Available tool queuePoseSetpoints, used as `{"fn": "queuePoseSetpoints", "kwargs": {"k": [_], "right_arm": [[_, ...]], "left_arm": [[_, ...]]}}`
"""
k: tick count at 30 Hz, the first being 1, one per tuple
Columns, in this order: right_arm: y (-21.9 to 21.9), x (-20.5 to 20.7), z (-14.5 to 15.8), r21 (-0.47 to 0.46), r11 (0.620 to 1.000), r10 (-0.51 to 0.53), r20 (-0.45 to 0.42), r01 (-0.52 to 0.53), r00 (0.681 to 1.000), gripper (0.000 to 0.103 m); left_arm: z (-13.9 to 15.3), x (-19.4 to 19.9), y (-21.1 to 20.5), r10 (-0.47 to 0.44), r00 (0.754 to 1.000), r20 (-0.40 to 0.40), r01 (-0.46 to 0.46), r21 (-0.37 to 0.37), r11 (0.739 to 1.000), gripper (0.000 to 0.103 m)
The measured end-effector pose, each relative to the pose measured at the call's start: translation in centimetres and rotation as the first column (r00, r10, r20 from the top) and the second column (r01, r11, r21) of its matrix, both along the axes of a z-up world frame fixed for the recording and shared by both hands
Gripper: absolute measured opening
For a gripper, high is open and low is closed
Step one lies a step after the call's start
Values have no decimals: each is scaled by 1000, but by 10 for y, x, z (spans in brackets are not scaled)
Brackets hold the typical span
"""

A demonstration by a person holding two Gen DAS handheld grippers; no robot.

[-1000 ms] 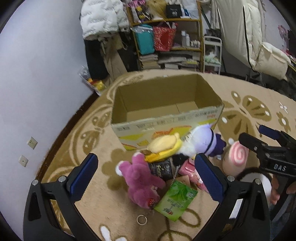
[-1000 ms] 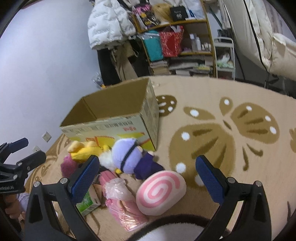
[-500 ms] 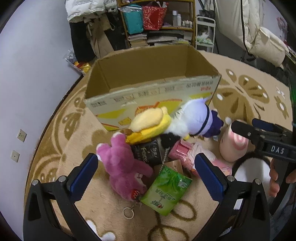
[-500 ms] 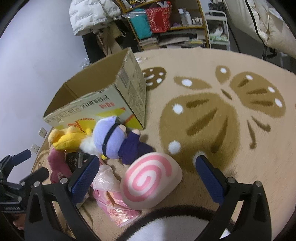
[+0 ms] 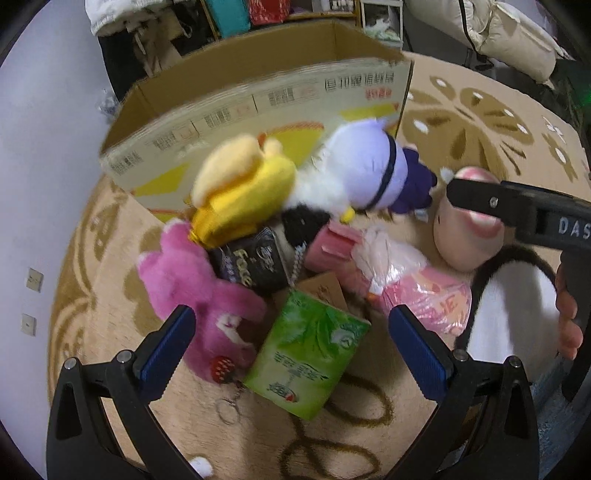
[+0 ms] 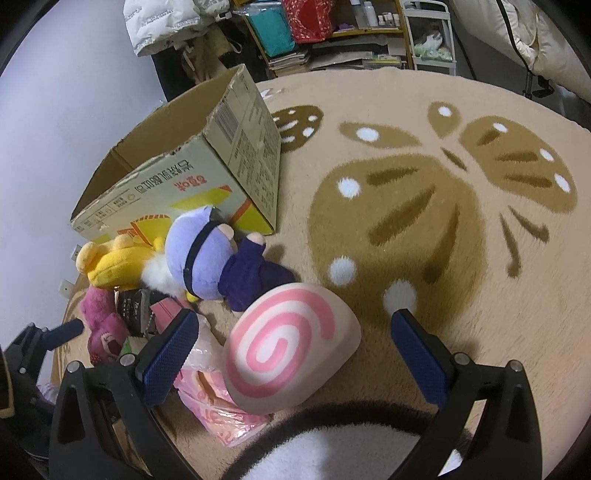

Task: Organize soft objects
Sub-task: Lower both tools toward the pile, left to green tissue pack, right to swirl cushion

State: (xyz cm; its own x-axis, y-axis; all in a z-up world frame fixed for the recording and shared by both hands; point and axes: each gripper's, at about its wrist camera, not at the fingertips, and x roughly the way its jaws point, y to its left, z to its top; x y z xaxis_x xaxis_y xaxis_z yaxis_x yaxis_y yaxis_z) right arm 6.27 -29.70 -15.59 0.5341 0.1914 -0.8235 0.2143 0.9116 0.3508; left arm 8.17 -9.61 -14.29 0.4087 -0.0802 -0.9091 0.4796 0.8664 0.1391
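A heap of soft things lies on the carpet in front of an open cardboard box [image 5: 258,92] [image 6: 207,155]. In it are a pink bear [image 5: 199,291] [image 6: 105,328], a yellow plush [image 5: 240,192] [image 6: 114,262], a purple-headed doll [image 5: 369,170] [image 6: 207,254], a pink swirl roll cushion [image 6: 291,343] [image 5: 469,236] and a green tissue pack [image 5: 310,350]. My left gripper [image 5: 291,343] is open, its fingers on either side of the green pack and bear. My right gripper [image 6: 291,339] is open around the swirl cushion.
A black packet [image 5: 251,262], a pink plastic-wrapped pack [image 5: 406,291] [image 6: 218,402] and a key ring [image 5: 227,410] lie in the heap. A black-and-white furry thing [image 6: 332,450] lies at the near edge. Shelves [image 6: 332,33] and a white jacket [image 6: 166,26] stand behind the box.
Both grippers have moved forward and down toward the heap. The left one now straddles the green pack; the right one now straddles the swirl cushion. Both stay open.
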Motion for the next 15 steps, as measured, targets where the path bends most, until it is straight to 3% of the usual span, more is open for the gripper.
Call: {"fn": "queuePoseSetpoints", "kwargs": {"k": [11,15], "right_arm": [[0,-1,-2,14,1000,7,-4,-6,1000,103],[3,1,-3,15,1000,20,-7,-20,1000,102]], "left_arm": [[-14,-5,-13,-35,999,-19,36,33,999,102],[-16,-7,-15,-50,999,-9,50,58,997,91]]}}
